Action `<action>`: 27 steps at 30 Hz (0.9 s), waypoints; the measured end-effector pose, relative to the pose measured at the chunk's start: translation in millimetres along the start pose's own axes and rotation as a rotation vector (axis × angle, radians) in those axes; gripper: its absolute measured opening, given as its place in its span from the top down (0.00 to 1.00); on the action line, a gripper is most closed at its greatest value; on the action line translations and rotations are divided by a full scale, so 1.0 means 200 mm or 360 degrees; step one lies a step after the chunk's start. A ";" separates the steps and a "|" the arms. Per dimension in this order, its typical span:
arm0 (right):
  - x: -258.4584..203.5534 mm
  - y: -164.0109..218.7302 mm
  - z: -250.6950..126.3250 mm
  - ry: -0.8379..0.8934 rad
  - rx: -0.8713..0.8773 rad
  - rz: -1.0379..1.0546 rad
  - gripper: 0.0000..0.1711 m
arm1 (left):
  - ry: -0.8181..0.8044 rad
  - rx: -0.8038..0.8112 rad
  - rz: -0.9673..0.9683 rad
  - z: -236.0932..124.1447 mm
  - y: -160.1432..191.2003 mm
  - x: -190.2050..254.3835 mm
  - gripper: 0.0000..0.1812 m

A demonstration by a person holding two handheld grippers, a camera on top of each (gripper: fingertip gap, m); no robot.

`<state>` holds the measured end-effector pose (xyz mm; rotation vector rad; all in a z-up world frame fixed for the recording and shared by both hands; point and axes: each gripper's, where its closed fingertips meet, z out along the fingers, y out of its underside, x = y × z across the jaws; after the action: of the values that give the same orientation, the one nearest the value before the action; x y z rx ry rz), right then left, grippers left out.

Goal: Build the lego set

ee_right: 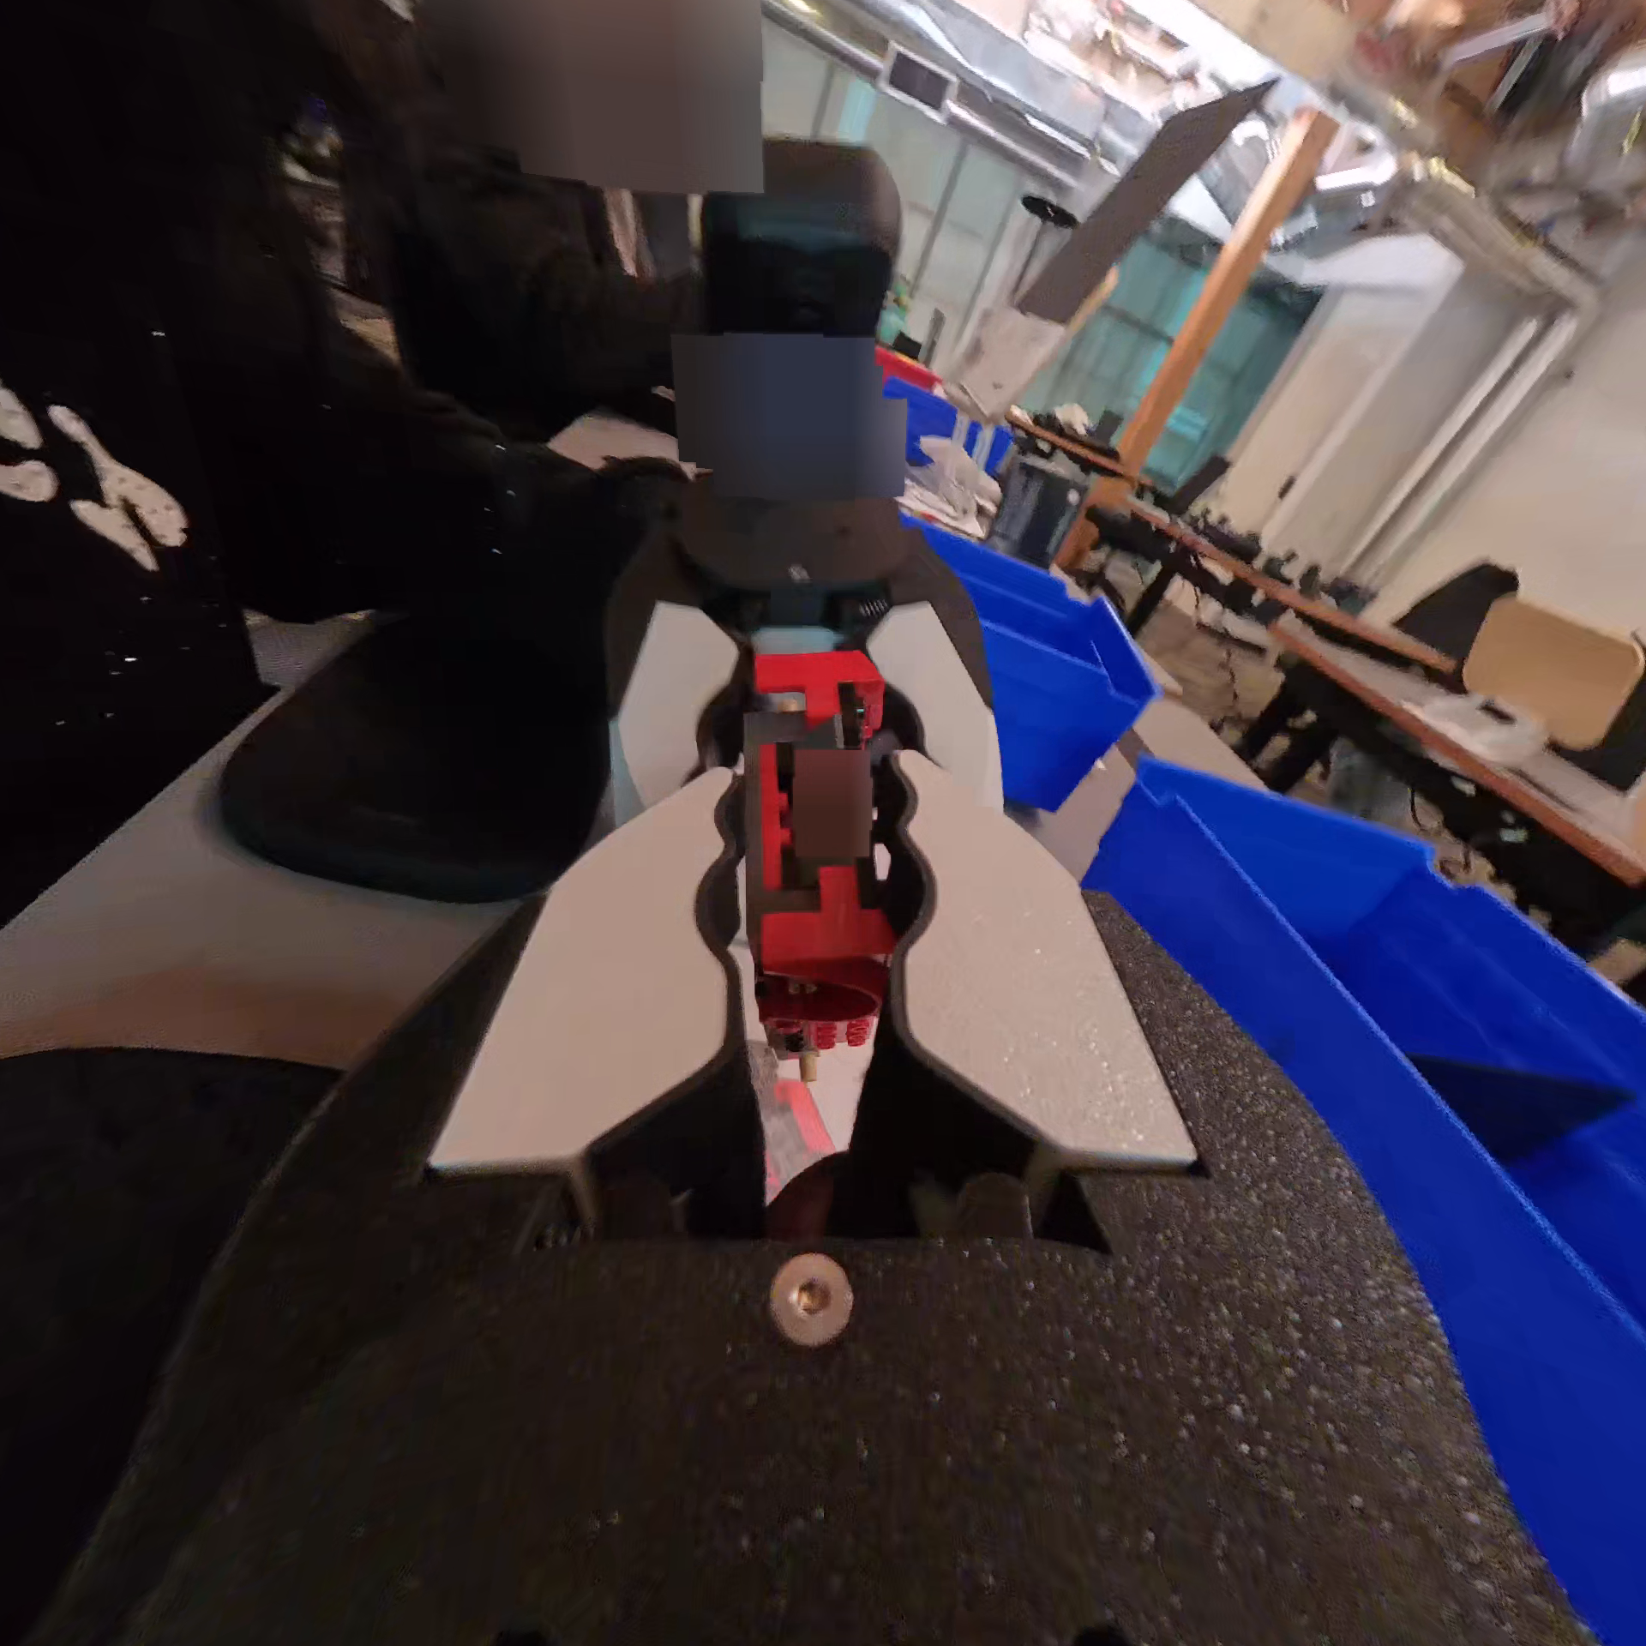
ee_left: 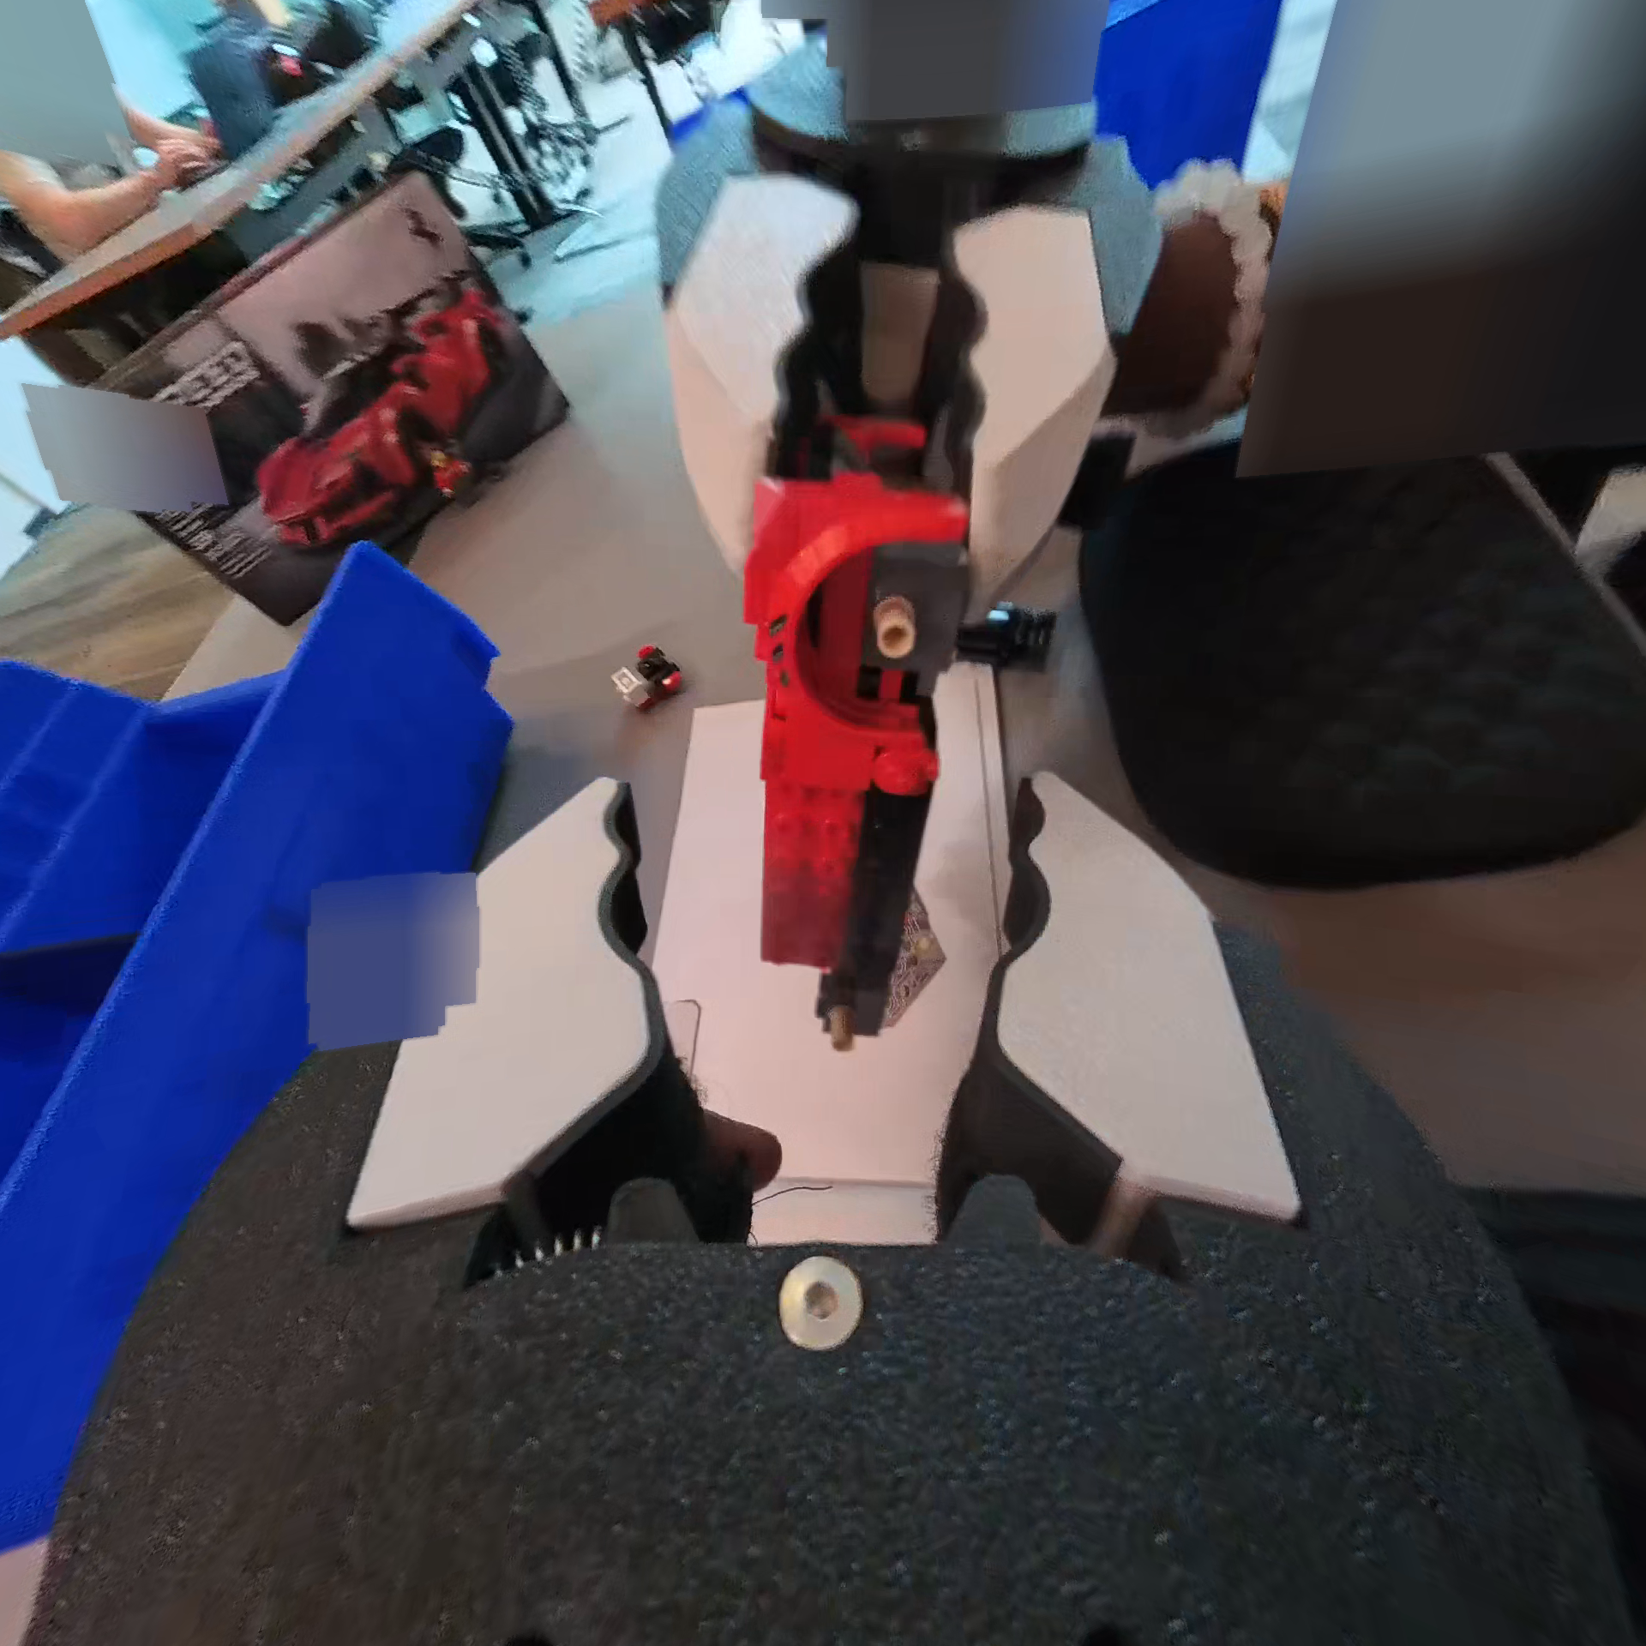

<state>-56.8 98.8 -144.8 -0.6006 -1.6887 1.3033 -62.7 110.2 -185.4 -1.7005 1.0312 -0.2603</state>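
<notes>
A long red and black lego assembly (ee_left: 837, 712) with a curved red arch and a tan pin hangs above a white booklet (ee_left: 802, 1122). My right gripper (ee_left: 868, 445) faces me in the left wrist view and is shut on the assembly's far end. In the right wrist view the right gripper (ee_right: 815, 775) clamps the assembly (ee_right: 828, 917) between its fingers. My left gripper (ee_left: 824, 788) is open, its fingers wide on either side of the assembly's near end without touching it. It also shows in the right wrist view (ee_right: 802, 704), facing me.
Blue bins (ee_left: 267, 802) stand close on the left; in the right wrist view they (ee_right: 1336, 980) line the right. The set's box (ee_left: 374, 401) stands behind. A small lego piece (ee_left: 648, 679) and a black piece (ee_left: 1011, 637) lie on the grey table (ee_left: 606, 570). A black sleeve (ee_left: 1336, 677) rests at the right. The tips of one gripper are about 4 centimeters away from the tips of the other. Between my left fingertips and the black piece (ee_left: 1011, 637) there is roughly 12 centimeters.
</notes>
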 end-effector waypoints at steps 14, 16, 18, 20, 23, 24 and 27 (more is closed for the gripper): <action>0.03 0.05 -0.11 -0.0026 -0.0315 0.0060 0.72 | -0.0633 -0.0339 0.0885 0.00 0.17 -0.16 0.81; 0.17 0.12 -0.28 0.0197 -0.0504 0.0217 0.75 | -0.0801 -0.0457 0.0935 -0.04 0.23 -0.22 0.82; 0.27 0.26 -0.44 0.0385 -0.0712 0.0496 0.78 | -0.0911 -0.0556 0.0974 -0.06 0.27 -0.27 0.82; 0.30 0.43 -0.55 0.0484 -0.0955 0.0811 0.79 | -0.0950 -0.0623 0.0990 -0.06 0.31 -0.28 0.82; 0.27 0.60 -0.59 0.0494 -0.1181 0.1053 0.82 | -0.0917 -0.0618 0.0973 -0.03 0.32 -0.27 0.82; 0.27 0.63 -0.60 0.0517 -0.1211 0.1069 0.82 | -0.0903 -0.0614 0.0973 -0.03 0.33 -0.26 0.82; 0.33 0.70 -0.62 0.0681 -0.1261 0.1063 0.82 | -0.0889 -0.0649 0.1046 -0.02 0.36 -0.26 0.82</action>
<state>-0.7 259.9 -246.5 -1.8861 -1.6479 0.7637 -131.6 142.2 -229.5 -1.5383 1.1858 0.8512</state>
